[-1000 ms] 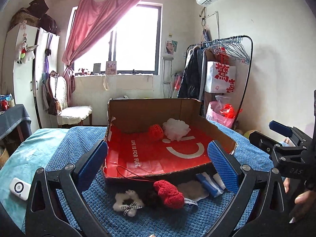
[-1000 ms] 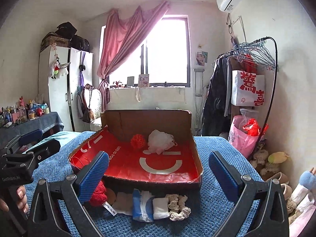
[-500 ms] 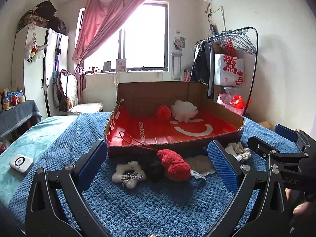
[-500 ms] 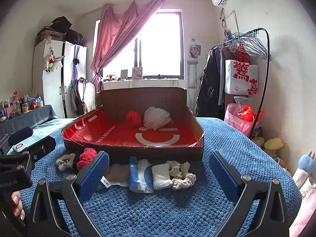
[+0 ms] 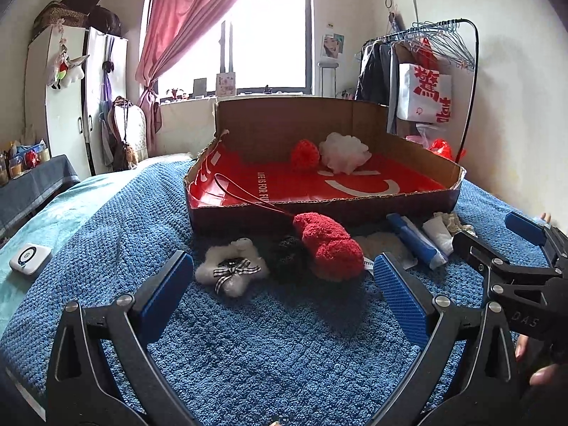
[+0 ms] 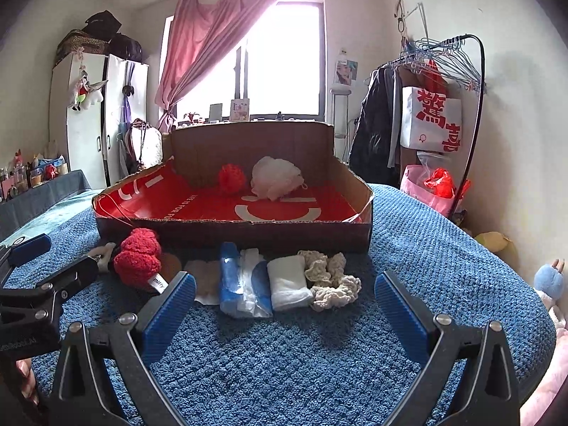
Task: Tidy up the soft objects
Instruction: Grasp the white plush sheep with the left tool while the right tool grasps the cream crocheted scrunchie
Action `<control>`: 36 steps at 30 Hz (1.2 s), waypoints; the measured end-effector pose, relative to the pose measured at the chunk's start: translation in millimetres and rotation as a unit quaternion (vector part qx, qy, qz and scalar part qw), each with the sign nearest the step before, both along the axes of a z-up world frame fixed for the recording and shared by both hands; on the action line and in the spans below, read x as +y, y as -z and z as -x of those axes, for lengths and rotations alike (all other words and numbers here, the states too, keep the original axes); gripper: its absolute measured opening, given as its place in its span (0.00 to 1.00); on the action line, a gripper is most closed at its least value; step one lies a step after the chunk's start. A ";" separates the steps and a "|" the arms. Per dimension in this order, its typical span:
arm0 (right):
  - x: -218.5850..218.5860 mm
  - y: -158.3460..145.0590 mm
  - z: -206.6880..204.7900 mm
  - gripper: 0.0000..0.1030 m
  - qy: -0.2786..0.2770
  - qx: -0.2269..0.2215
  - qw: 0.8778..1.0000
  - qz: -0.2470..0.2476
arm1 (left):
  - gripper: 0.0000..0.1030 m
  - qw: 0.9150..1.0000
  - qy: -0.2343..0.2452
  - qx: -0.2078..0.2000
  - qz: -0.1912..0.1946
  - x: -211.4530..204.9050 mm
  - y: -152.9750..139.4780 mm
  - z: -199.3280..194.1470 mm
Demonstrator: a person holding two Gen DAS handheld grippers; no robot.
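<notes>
Both the left gripper (image 5: 280,294) and right gripper (image 6: 284,301) hover with jaws open and empty. Soft items crowd against the cardboard box (image 6: 234,229) front; the red plush (image 5: 328,246) overlaps neighbours, so a grasp risks dragging them.

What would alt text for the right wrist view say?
An open claw hovers over a blue blanket facing a row of soft items: red plush, folded white cloth, cream scrunchie. Behind sits a cardboard box.
</notes>
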State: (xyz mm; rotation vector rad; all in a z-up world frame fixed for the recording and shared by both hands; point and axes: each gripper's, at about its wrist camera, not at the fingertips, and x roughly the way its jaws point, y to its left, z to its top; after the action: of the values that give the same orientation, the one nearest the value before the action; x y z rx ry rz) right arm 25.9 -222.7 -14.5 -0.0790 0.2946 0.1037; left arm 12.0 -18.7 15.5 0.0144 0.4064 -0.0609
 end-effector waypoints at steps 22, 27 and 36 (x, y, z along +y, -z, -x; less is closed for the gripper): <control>-2.5 0.6 -13.0 1.00 0.005 0.049 0.999 0.015 | 1.00 0.998 -0.007 0.062 0.007 20.8 -5.4 -19.9; -16.3 -10.7 -23.4 1.00 0.018 0.067 0.997 0.012 | 1.00 0.997 -0.019 0.072 0.007 38.4 -14.0 -32.1; -44.2 -24.4 -51.1 1.00 0.030 0.107 0.994 -0.006 | 1.00 0.994 -0.002 0.108 0.005 55.3 -21.3 -60.8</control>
State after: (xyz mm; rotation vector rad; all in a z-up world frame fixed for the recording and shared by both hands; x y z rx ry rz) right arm 76.9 -266.9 9.9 -0.0477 0.5101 0.0540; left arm 72.8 36.6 36.8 -0.0025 0.6227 -0.0614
